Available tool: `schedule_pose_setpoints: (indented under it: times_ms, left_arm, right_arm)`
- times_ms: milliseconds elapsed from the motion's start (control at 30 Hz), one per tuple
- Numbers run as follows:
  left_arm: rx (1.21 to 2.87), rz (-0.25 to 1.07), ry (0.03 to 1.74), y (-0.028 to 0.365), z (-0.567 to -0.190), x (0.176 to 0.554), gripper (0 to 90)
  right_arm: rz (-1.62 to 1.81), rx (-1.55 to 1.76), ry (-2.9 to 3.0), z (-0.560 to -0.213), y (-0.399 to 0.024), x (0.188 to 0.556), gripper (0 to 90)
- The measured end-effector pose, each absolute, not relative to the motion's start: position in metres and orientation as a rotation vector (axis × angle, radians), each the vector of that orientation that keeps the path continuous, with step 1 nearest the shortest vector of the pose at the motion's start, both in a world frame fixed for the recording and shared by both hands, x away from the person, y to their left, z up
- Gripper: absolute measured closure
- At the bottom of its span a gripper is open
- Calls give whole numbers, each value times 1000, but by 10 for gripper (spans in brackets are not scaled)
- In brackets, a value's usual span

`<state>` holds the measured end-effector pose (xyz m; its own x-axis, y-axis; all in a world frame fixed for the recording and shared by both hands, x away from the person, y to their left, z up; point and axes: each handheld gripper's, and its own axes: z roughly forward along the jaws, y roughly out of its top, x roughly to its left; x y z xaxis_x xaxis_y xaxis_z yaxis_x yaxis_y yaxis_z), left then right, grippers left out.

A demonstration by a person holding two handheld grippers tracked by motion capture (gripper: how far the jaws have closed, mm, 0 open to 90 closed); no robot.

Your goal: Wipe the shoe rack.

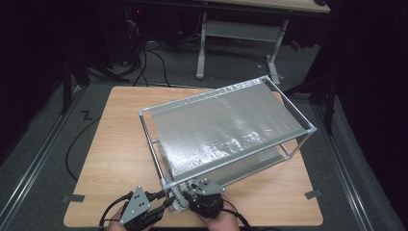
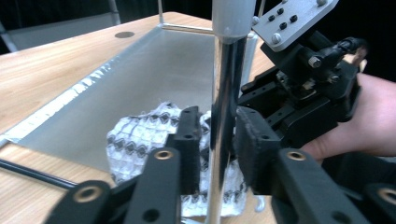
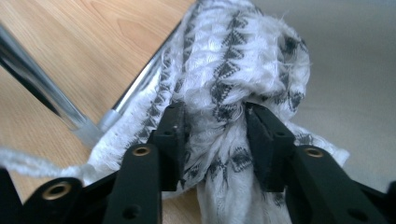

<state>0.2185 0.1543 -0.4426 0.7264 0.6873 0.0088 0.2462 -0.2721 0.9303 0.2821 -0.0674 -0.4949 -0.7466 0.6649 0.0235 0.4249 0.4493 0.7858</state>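
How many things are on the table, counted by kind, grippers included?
Metal frame rack: 1
White patterned cloth: 1
Grippers, left gripper and right gripper: 2
Total: 4

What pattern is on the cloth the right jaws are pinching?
The cloth is white with rows of small dark grey triangles; the right gripper view shows it best.

1 metal shelf rack (image 1: 159, 111), 1 patterned white cloth (image 3: 233, 60), 2 hand-held grippers, left (image 1: 166, 203) and right (image 1: 190, 190), 1 table (image 1: 115, 144).
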Motion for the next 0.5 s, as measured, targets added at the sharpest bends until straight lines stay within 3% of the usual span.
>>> schedule_pose_setpoints:
  times_ms: [67,500]
  left_arm:
    - [1844,499,719,154,-443,219,801]
    - [1835,500,708,156,-444,220,805]
  right_arm:
    - [1168,926,2412,-496,-67,282,668]
    - [1111,960,2369,-498,-87,292,723]
